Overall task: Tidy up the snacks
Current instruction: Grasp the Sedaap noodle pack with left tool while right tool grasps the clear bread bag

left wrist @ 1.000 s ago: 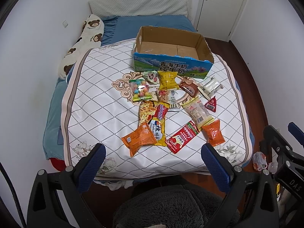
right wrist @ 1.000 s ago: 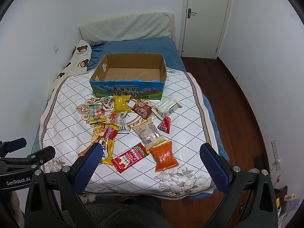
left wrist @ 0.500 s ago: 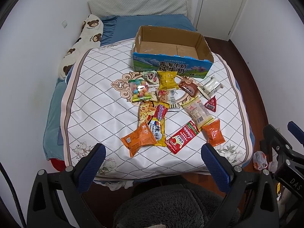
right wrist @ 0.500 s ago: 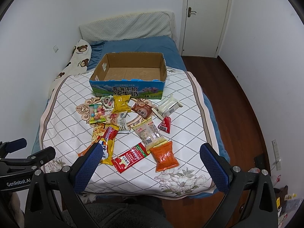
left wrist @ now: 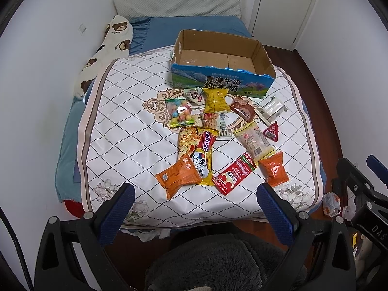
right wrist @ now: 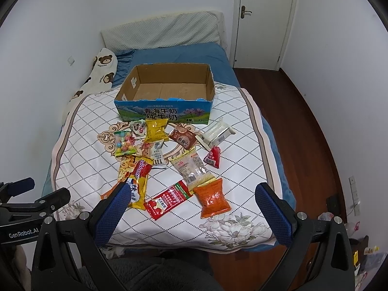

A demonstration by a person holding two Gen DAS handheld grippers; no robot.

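Several snack packets lie scattered on a white quilted bed cover [left wrist: 126, 140]. Among them are an orange bag [left wrist: 178, 175], a red sachet [left wrist: 234, 173], another orange bag [right wrist: 212, 197] and a yellow bag [right wrist: 155, 129]. Behind them stands an empty cardboard box [left wrist: 222, 64] with a blue printed front [right wrist: 163, 114]. My left gripper [left wrist: 194, 196] hovers open over the bed's near edge, nothing between its blue pads. My right gripper [right wrist: 191, 195] is likewise open and empty, held back from the packets.
A bear-print pillow [left wrist: 106, 48] lies along the left wall and a grey pillow [right wrist: 162, 31] at the bed's head. A white door [right wrist: 264, 19] and wooden floor [right wrist: 310, 121] are to the right. A dark fluffy garment [left wrist: 218, 264] sits below the grippers.
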